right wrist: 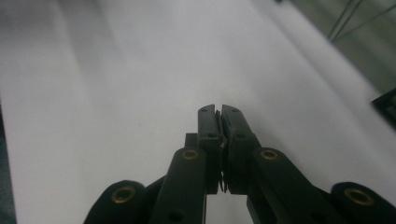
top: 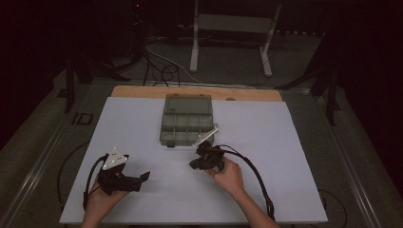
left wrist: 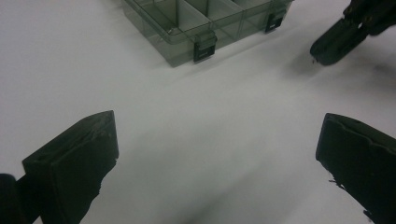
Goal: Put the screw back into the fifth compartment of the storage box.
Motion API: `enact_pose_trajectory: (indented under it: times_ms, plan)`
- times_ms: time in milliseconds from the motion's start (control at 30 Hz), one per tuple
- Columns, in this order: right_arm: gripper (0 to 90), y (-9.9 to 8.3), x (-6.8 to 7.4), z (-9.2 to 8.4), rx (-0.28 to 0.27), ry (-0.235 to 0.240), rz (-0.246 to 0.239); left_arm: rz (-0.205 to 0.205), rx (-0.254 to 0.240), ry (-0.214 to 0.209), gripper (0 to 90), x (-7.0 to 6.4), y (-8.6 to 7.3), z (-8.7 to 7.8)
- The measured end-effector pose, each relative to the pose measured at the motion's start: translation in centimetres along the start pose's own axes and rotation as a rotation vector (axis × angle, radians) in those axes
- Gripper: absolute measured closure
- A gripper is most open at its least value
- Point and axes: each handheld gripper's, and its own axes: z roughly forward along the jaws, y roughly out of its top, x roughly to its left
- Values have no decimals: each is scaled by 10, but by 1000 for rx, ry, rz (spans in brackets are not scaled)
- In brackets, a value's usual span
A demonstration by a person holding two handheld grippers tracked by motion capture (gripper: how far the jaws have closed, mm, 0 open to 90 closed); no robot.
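Approach box (top: pixel 187 119) latches squarely: right tool (top: pixel 196 164) pressed together, empty, near box front; left tool (top: pixel 142 177) spread, farther off.

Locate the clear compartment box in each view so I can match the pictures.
High view: compartment box, lid open, at table centre toward the far edge.
Left gripper view: its latched front edge at the top, centre-left.
Right gripper view: I can't make it out.
Shared landmark: white table sheet.

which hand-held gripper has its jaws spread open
The left hand-held gripper: its jaws stand wide apart over bare white table. The right hand-held gripper has its jaws pressed together, empty.
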Motion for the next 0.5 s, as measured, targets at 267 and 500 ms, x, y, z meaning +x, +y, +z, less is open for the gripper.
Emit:
enact_pose_trajectory:
  times_ms: [267, 500]
  plan:
    - [871, 20, -9, -14, -24, 4, -10, -4, -2, 2, 1, 1, 0, -1]
    - [871, 38, -14, -19, -25, 1, -15, -6, -5, 1, 1, 1, 0, -1]
